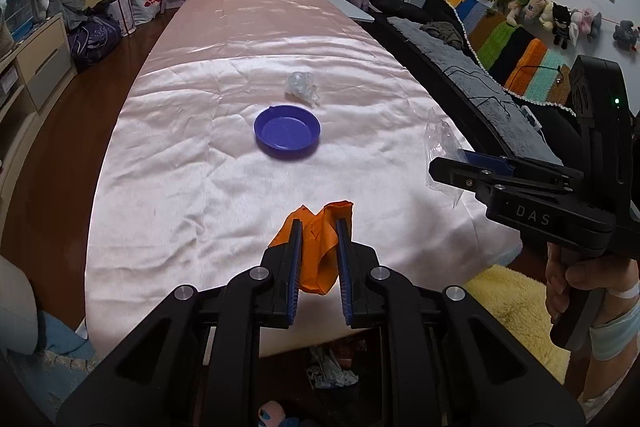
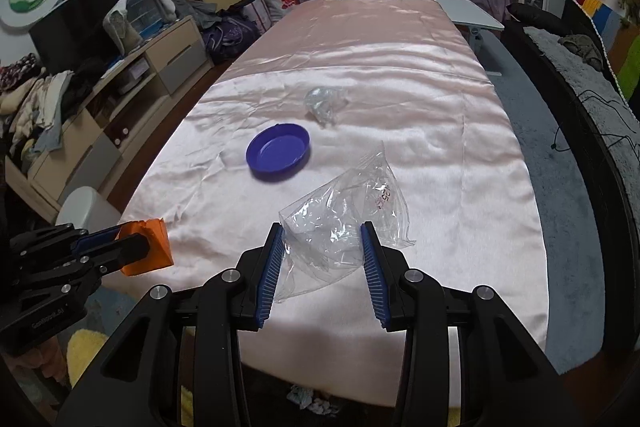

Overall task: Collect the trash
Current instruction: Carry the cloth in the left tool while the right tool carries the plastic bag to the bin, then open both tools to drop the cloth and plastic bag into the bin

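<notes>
- On the left, the left gripper (image 1: pixel 318 227) has its jaws nearly closed on a crumpled orange wrapper (image 1: pixel 324 247), which bulges out between and above the blue pads (image 1: pixel 295 267). It is held above the near end of the table. In the right wrist view the same gripper (image 2: pixel 120 241) shows at the left edge with the orange wrapper (image 2: pixel 154 247) sticking out of its tip.
- The table is covered with a shiny pink cloth (image 1: pixel 200 147), wrinkled all over.
- Near the middle of the cloth lies a blue lid (image 1: pixel 287 131), hollow side up.
- Just beyond the lid, slightly to the right and apart from it, sits a small crumpled ball of clear plastic (image 1: pixel 302 87).
- On the right, the right gripper (image 2: pixel 322 251) has its jaws partly open around a clear plastic bag (image 2: pixel 344 223), with both pads pressing the bag's sides. The bag hangs above the near end of the cloth.
- At the right edge of the left wrist view, a hand (image 1: pixel 568 287) grips the handle of the right gripper (image 1: pixel 452 173).
- On the floor below the table's near edge lie some crumpled scraps (image 1: pixel 332 367).
</notes>
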`<state>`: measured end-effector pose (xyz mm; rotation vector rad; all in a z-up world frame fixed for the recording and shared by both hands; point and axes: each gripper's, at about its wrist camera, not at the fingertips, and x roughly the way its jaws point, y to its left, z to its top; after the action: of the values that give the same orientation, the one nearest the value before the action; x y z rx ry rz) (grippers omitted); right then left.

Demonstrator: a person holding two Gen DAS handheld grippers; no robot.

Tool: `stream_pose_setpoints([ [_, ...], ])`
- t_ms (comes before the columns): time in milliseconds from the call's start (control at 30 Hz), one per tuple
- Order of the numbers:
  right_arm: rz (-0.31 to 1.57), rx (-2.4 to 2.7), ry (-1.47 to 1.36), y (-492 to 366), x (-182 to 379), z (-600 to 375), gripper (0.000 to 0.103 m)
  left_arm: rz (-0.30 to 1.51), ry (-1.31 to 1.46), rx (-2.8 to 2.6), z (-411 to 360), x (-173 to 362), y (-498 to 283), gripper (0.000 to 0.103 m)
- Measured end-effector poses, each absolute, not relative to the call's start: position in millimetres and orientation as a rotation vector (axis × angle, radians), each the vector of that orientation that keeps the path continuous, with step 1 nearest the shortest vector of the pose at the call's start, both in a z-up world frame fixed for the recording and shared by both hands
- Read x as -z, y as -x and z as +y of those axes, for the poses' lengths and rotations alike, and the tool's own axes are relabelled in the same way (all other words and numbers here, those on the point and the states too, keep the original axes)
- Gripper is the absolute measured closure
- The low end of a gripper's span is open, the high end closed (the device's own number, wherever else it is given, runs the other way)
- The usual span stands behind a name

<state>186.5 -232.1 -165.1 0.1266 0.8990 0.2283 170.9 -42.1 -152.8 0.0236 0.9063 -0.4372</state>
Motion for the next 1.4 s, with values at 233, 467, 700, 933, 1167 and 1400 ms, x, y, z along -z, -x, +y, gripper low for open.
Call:
stream_pose_setpoints([
  [233,0.941,-0.257,-0.133,-130.2,178.5,-222.0,0.063,0.942,0.002,0.467,-37.3,172.2,-119.9,0.088],
  [467,1.006,-0.271,-0.162,-86.7,204.4,-218.1,0.062,0.993,-0.003,0.472,-39.3,198.2,-88.1,0.088],
  [700,1.094,-0.256,-0.173,-60.0,241.7,-213.7,0.062,1.075,0.008,0.477,-44.9,239.4,-64.2,0.088],
  [933,1.198,-0.248,-0.207,-54.4,283.4,-212.7,0.062,1.191,0.013,0.480,-54.0,288.7,-49.9,0.088],
  [1167,1.271,-0.238,-0.258,-56.2,308.1,-214.1,0.057,1.256,0.006,0.481,-59.0,310.7,-51.8,0.086],
  [1400,1.262,-0.237,-0.281,-63.1,305.4,-214.9,0.047,1.277,-0.006,0.478,-61.5,316.8,-54.9,0.084],
])
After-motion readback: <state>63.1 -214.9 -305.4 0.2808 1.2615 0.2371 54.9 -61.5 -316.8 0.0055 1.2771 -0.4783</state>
